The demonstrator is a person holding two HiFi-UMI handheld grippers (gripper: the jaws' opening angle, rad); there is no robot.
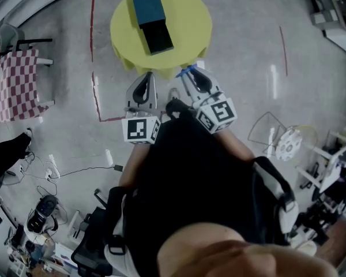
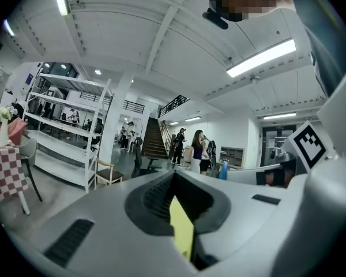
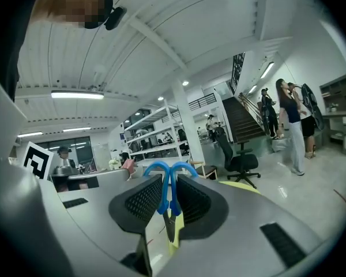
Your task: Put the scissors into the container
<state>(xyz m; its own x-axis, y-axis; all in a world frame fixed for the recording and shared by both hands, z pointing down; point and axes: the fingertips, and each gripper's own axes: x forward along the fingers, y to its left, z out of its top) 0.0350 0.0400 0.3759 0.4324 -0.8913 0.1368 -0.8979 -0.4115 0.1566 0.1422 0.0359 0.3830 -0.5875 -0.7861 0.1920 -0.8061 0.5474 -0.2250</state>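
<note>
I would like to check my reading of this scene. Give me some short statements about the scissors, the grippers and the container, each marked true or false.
1. The right gripper is shut on the blue-handled scissors. True.
2. The scissors lie inside the container. False: they are between the right gripper's jaws, at the table's near edge.
3. The container lies on a round yellow table. True.
4. The left gripper grips the container. False: its jaws are together on nothing, apart from the container.
</note>
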